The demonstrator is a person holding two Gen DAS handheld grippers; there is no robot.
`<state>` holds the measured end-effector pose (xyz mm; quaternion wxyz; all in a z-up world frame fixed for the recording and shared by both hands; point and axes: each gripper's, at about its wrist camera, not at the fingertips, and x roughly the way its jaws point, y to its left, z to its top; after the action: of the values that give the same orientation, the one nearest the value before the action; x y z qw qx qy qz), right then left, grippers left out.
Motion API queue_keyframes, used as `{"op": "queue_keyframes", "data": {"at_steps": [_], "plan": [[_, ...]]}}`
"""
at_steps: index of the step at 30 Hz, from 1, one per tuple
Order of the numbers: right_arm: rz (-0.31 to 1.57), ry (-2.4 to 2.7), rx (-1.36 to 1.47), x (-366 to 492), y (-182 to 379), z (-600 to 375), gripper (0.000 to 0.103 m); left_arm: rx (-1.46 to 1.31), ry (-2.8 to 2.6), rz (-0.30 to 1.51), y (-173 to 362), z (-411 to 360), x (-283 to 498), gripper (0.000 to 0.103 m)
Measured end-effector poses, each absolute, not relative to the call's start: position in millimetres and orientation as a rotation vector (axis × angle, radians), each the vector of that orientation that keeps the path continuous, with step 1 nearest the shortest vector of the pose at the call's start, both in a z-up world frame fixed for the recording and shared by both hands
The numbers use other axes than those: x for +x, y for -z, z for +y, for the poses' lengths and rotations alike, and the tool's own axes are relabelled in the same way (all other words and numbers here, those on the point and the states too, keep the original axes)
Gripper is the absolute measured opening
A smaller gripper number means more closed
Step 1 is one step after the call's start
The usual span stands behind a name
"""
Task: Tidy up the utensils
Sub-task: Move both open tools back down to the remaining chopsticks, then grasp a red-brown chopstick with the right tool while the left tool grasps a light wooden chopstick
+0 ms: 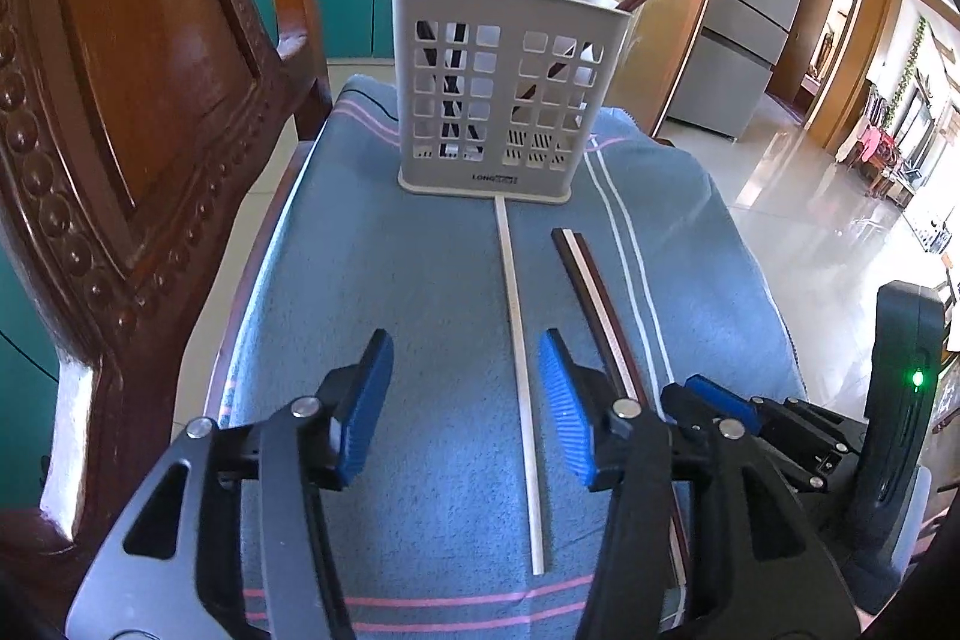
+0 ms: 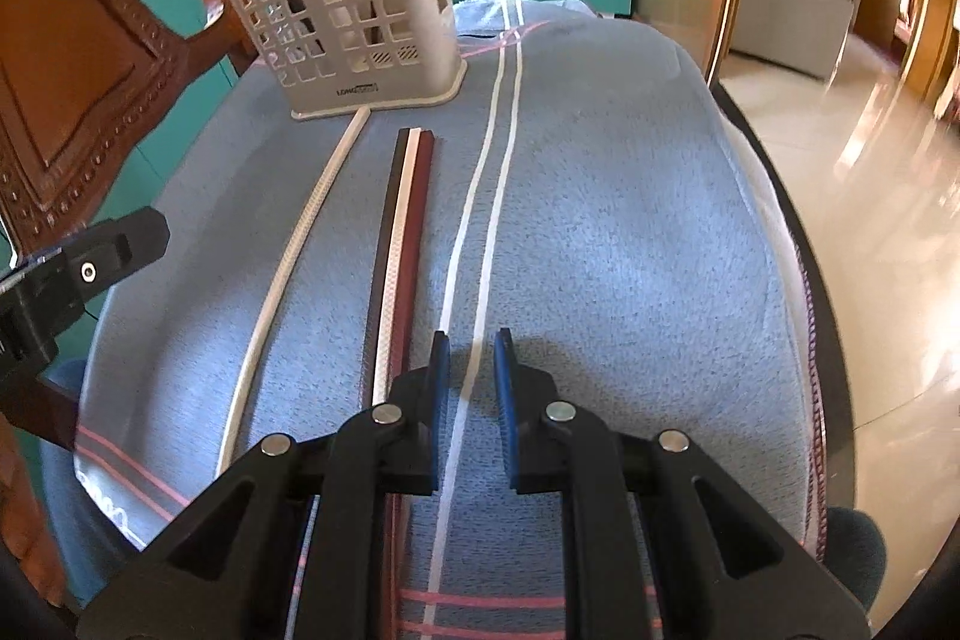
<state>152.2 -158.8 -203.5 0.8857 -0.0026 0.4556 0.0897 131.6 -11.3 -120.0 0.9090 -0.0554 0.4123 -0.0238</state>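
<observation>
Chopsticks (image 1: 521, 388) lie on towel (image 1: 420, 280); left tongs (image 1: 465, 400) apart; right tongs (image 2: 471, 388) narrowly apart, empty.

Light: bright daylight came from the right.
Glare: the glossy pale tiled floor (image 1: 798, 196) shone white.
Shadow: soft patches lay on the fluffy blue striped towel (image 2: 600, 232).
Distortion: fisheye bending with dark corners.
Blur: the right-wrist view's background smeared.

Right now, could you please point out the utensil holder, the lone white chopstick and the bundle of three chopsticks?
utensil holder (image 1: 510, 100), left wrist view, front grid wall.
lone white chopstick (image 1: 519, 358), left wrist view, mid shaft.
bundle of three chopsticks (image 2: 405, 232), right wrist view, middle white stick.
</observation>
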Motion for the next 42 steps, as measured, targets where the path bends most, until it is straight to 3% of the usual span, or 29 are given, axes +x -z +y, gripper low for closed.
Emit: {"op": "queue_keyframes", "data": {"at_steps": [10,16,25,37,42], "plan": [[0.938,-0.200,-0.020,151,205,-157,0.030,-0.128,0.045,0.877,127,-9,134,0.053],[0.923,-0.134,-0.097,151,207,-154,0.030,-0.142,0.036,0.897,133,-4,137,0.054],[0.945,-0.183,0.082,155,201,-175,0.032,-0.176,0.039,0.940,146,4,141,0.054],[0.949,-0.216,-0.057,159,204,-148,0.032,-0.163,0.057,1.029,168,-1,152,0.056],[0.934,-0.275,0.032,159,201,-156,0.032,-0.150,0.069,1.033,171,-4,154,0.056]]}}
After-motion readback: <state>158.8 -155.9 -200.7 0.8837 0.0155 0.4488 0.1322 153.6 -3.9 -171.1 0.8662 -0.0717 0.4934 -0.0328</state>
